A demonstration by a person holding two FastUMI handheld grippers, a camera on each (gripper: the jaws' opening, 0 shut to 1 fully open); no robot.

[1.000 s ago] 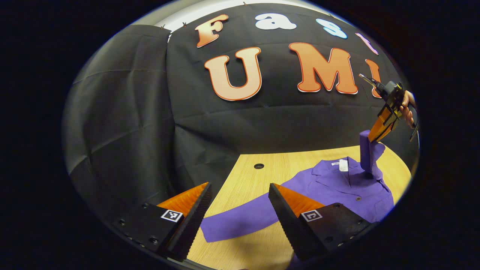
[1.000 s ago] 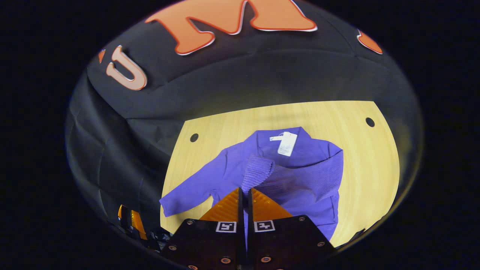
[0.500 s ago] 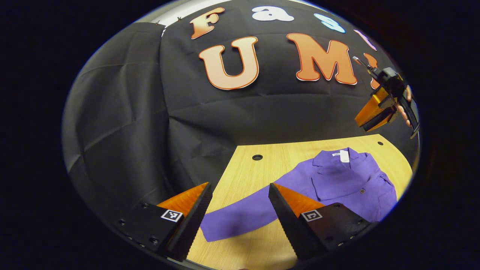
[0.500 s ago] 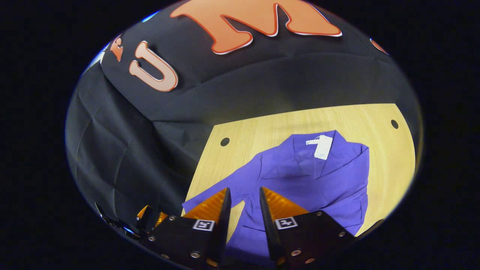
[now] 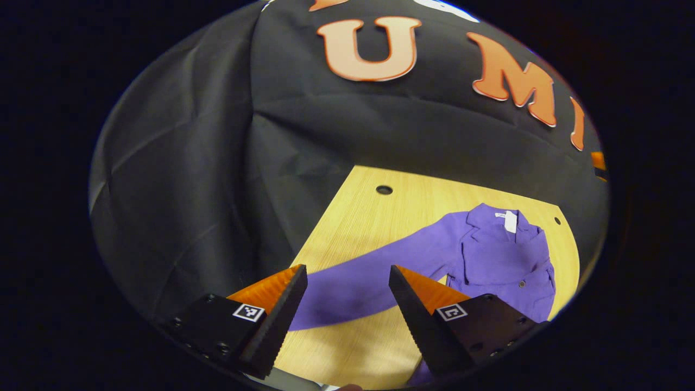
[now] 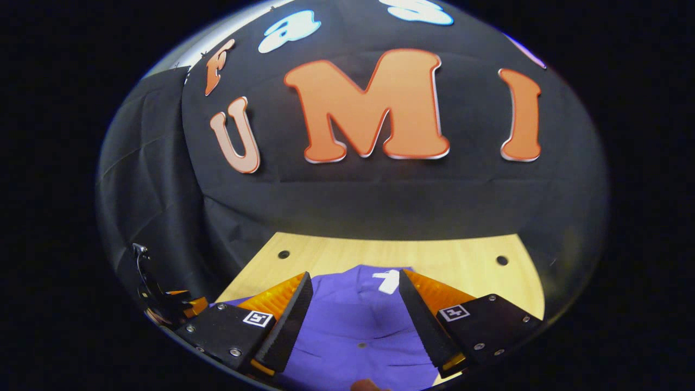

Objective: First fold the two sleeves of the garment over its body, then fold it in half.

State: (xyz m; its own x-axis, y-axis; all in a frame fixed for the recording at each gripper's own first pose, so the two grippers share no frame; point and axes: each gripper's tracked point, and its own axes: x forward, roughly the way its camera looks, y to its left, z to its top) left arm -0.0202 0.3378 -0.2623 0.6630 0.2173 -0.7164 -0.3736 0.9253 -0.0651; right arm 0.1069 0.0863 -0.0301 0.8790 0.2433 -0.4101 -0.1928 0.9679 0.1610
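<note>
A purple garment (image 5: 505, 266) lies on the wooden table (image 5: 347, 222), collar with a white tag (image 5: 510, 221) toward the wall. One long sleeve (image 5: 374, 277) stretches flat across the table toward my left gripper (image 5: 346, 270), which hovers open just above the sleeve's cuff end without touching it. The other sleeve lies folded across the chest. My right gripper (image 6: 355, 273) is open above the garment's body (image 6: 353, 331), its jaws wide apart and holding nothing; the tag (image 6: 388, 281) shows between them. The left gripper (image 6: 168, 307) appears far off at the lower left of the right gripper view.
The table has small round holes (image 5: 384, 189) near its back corners (image 6: 502, 260). Black cloth wall (image 5: 217, 163) hangs close behind and to the left of the table. Bare wood (image 5: 358, 347) lies in front of the stretched sleeve.
My right gripper let go of the sleeve it held up, opened wide and drew back; that sleeve now lies on the body. My left gripper moved closer over the stretched sleeve.
</note>
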